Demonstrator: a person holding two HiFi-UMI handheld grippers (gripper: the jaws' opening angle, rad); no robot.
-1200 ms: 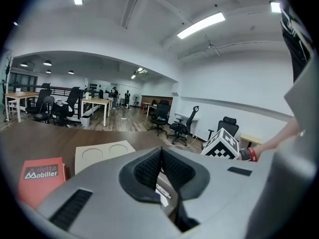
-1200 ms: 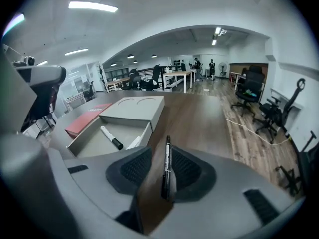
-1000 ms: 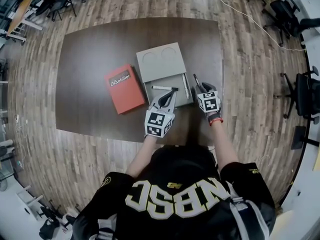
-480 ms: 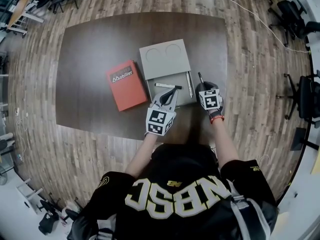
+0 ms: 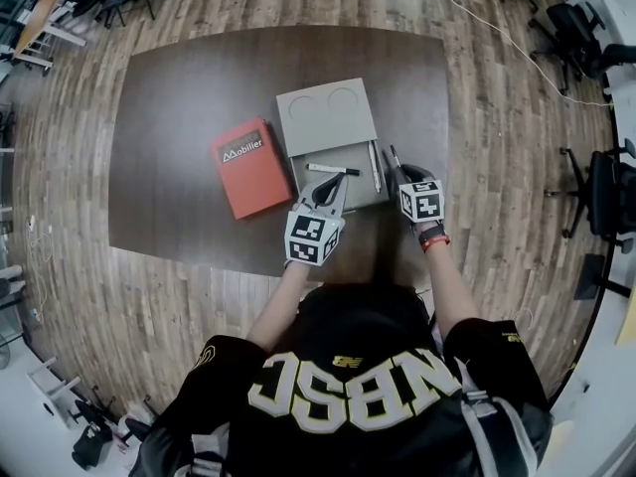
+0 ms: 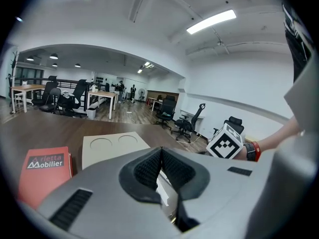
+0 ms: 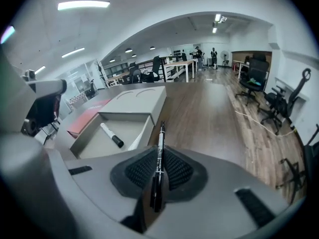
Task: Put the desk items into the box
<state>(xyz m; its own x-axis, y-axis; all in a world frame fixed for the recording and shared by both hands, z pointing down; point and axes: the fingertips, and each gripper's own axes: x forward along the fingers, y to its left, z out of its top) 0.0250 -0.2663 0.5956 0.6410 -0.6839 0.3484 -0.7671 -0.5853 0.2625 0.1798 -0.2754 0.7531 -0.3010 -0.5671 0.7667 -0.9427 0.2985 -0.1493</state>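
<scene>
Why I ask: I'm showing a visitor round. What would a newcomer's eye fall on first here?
First comes the black pen clamped in the right gripper, whose jaws have just been closing on it, just right of the grey box. A white marker lies in the box's open near half, and a red book lies on the table left of the box.

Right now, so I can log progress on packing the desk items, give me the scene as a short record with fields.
right gripper: shut on black pen, its jaws having just been closing
left gripper: shut, nothing between jaws
box: open, holds white marker and pale pen
red book: on table, left of box
</scene>
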